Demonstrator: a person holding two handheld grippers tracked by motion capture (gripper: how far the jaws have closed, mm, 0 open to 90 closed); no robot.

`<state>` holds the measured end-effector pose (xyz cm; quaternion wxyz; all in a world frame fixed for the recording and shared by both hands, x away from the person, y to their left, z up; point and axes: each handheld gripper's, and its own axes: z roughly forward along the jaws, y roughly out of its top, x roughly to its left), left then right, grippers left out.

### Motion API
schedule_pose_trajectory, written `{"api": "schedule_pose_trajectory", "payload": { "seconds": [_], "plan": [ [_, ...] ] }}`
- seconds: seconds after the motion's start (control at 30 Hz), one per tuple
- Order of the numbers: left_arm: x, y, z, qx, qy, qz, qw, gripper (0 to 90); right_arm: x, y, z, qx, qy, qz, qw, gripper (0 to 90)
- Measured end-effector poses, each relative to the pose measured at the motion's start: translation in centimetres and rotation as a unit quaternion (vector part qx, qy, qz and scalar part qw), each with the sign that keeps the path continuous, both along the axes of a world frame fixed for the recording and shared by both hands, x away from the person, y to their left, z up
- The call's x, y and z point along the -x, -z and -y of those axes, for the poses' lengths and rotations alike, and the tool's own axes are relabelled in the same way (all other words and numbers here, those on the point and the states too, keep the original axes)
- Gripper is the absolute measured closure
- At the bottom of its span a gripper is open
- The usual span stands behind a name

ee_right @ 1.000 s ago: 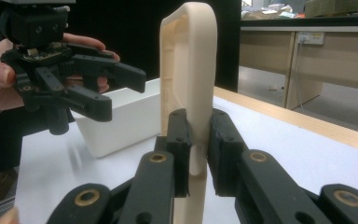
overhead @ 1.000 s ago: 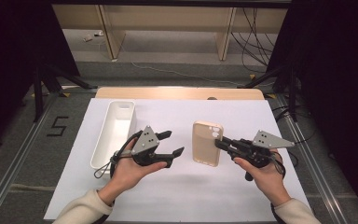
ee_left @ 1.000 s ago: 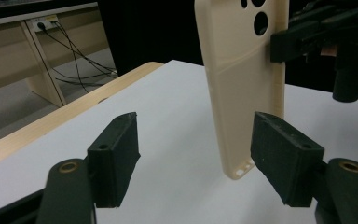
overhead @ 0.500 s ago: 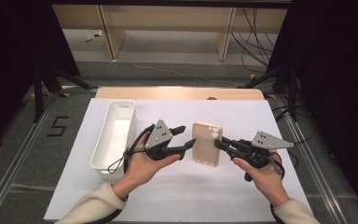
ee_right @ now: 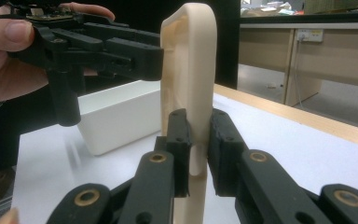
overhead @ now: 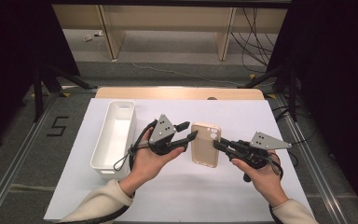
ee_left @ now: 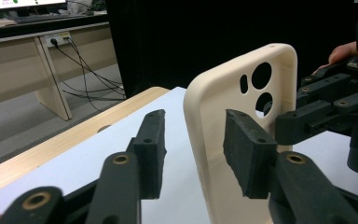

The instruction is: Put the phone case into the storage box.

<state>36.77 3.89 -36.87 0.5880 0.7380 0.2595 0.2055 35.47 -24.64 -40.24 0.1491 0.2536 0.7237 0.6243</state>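
Right gripper (overhead: 220, 145) clamped on case (overhead: 206, 143) edge, above table (overhead: 261, 116). Left gripper (overhead: 190, 130), moved in from tray (overhead: 114, 135) side, jaws apart astride opposite edge, apparently not touching.

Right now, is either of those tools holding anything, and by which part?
The right hand-held gripper clamps the cream phone case by its side edge; the left hand-held gripper straddles the other edge, open.
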Motion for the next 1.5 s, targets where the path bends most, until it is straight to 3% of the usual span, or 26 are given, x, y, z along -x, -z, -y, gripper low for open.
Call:
{"api": "schedule_pose_trajectory", "payload": {
  "seconds": [0.57, 0.87, 1.43, 1.5],
  "plan": [
    [0.08, -0.06, 0.41, 0.001, -0.013, 0.005, 0.9999, 79.0, 0.02, 0.12, -0.16, 0.000, 0.001, 0.002, 1.0000, 80.7],
    [0.43, -0.20, 0.48, 0.005, -0.018, 0.011, 0.9998, 82.2, -0.02, 0.27, -0.22, 0.003, 0.002, -0.001, 1.0000, 80.5],
    [0.80, -0.62, 0.93, -0.013, -0.025, 0.028, 0.9992, 83.8, -0.21, 0.48, -0.37, 0.005, 0.000, -0.007, 1.0000, 76.5],
    [0.74, -0.60, 0.92, -0.014, -0.023, 0.023, 0.9994, 84.0, -0.25, 0.48, -0.30, 0.007, -0.001, -0.007, 1.0000, 75.6]
  ]
}}
